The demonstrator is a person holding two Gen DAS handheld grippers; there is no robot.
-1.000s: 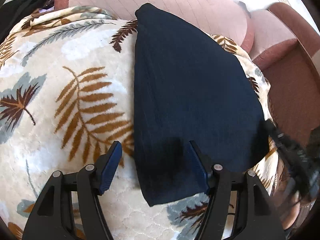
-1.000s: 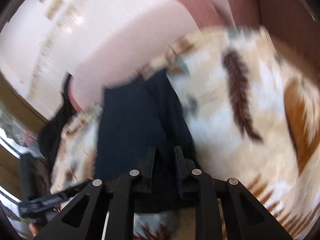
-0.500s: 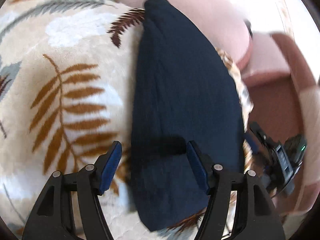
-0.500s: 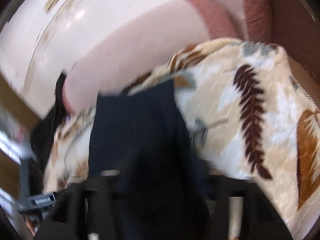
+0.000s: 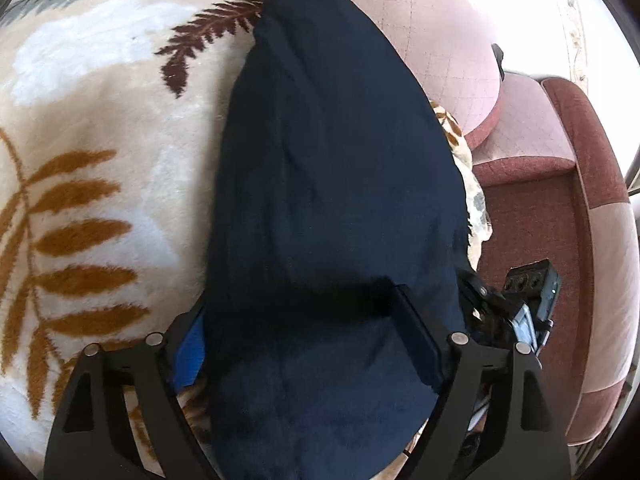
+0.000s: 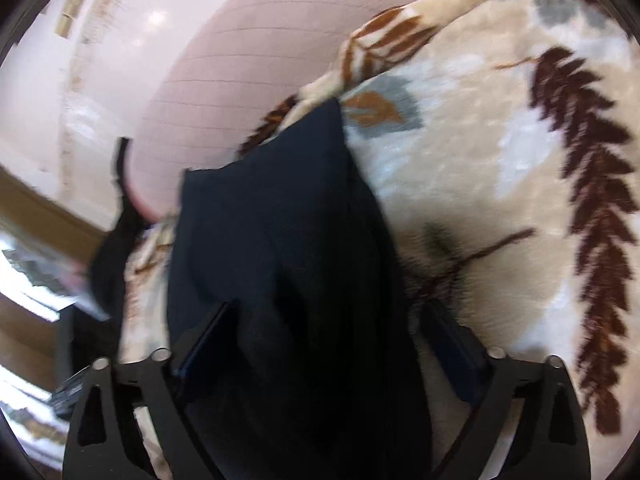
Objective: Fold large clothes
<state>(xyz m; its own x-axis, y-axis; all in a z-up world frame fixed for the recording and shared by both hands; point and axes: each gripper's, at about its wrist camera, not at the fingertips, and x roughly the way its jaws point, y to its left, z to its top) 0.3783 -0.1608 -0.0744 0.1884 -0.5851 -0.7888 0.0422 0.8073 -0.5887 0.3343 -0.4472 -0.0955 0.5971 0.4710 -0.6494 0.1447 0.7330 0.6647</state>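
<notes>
A home living room. A plush cream blanket (image 5: 100, 152) printed with brown, rust and grey fern leaves covers a soft seat. Behind it stands a pink quilted cushion (image 5: 432, 40) with a darker trim, and beside that a sofa (image 5: 532, 216) in reddish-brown and pale pink fabric. In the right wrist view, a glossy pale tiled floor (image 6: 132, 16) reflects ceiling lights beyond the cushion.

Each hand-held gripper (image 5: 310, 344) (image 6: 328, 344) is a black triangulated frame with cut-out windows, silver screw heads at the finger joints, and blue pads (image 5: 190, 350) lining the fingers' inner faces.
</notes>
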